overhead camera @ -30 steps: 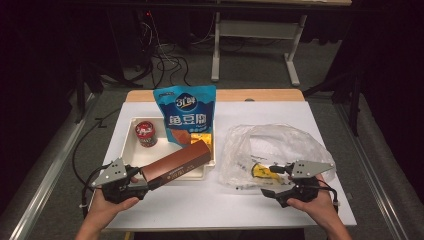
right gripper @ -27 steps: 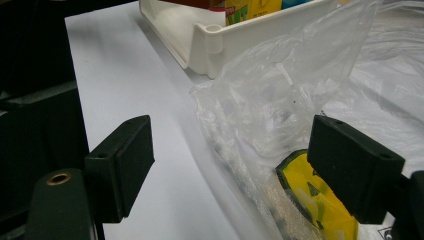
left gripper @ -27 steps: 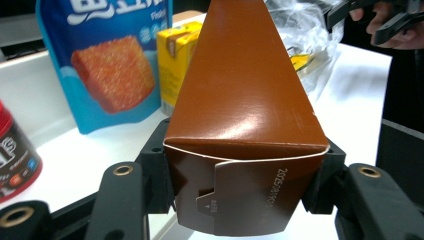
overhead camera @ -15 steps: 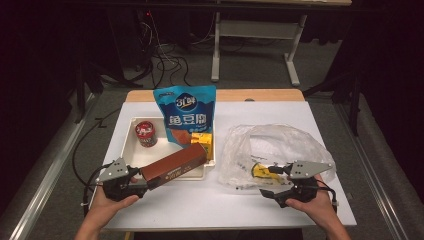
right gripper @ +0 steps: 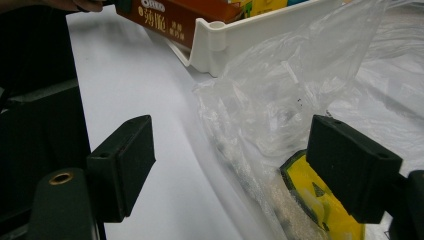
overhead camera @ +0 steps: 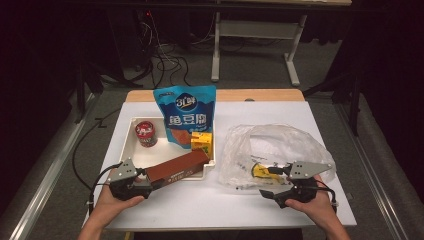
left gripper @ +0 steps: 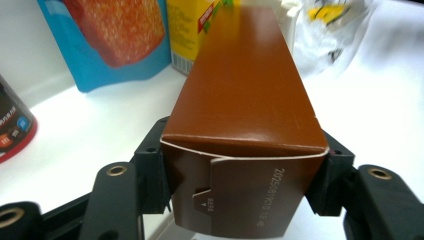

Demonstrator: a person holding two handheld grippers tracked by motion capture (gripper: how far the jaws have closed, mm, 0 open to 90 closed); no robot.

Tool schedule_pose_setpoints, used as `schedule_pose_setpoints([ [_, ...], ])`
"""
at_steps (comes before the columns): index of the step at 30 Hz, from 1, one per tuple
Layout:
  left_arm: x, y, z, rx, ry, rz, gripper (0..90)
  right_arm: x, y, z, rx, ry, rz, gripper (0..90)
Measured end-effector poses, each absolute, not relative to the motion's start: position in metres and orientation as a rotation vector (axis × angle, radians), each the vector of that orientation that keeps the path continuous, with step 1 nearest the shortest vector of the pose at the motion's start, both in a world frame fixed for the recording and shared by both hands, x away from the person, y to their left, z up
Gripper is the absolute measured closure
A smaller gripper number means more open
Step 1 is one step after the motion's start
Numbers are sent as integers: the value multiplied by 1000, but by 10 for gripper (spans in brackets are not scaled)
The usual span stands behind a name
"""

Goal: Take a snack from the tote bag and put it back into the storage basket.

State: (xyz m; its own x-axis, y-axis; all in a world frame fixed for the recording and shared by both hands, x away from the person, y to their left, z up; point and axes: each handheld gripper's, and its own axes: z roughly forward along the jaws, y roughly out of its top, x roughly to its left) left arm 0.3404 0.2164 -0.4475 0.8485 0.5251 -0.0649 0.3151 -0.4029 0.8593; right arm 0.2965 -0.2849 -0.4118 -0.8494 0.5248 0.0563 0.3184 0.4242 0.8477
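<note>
A long brown box [overhead camera: 177,167] lies slanted with its far end in the white tray [overhead camera: 127,150] and its near end over the tray's front rim. My left gripper [overhead camera: 147,177] is shut on that near end; in the left gripper view both pads touch the sides of the brown box [left gripper: 245,90]. Its jaws have just been opening slightly, with the box still between them. My right gripper [overhead camera: 270,181] stands open at the near edge of a clear plastic bag [overhead camera: 280,145]. Crumpled film and a yellow packet [right gripper: 320,210] lie between its jaws, untouched.
In the tray stand a blue snack pouch [overhead camera: 186,115], a red can [overhead camera: 145,134] and a yellow carton [overhead camera: 201,142]. The tray's corner [right gripper: 240,35] is close to the bag. Bare white table runs along the front, between my two hands.
My left gripper has sunk a little with the brown box, bringing the box lower onto the tray. The right gripper and the bag have stayed put.
</note>
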Motion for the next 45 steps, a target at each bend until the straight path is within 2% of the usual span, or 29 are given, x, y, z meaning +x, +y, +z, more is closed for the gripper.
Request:
schedule_pose_setpoints([
  [6,341,216,-450,2012,677,270,370,296,-285,-413,743,2464,1388,200],
  [13,339,223,-442,1960,753,294,287,296,-285,-414,733,2465,1389,202],
  [21,332,230,-429,1862,852,337,272,296,-283,-414,733,2472,1386,201],
  [23,329,230,-422,1814,890,354,318,296,-284,-414,734,2472,1385,202],
  [26,313,223,-410,1768,926,372,561,295,-285,-414,734,2470,1388,201],
  [28,303,214,-408,1795,960,396,779,296,-285,-415,742,2471,1384,201],
  [30,295,208,-411,1811,998,398,898,296,-284,-416,740,2473,1386,201],
  [37,284,194,-423,1881,1057,394,900,295,-283,-415,731,2476,1384,202],
  [45,296,201,-435,1861,1137,371,900,296,-285,-417,742,2478,1383,202],
])
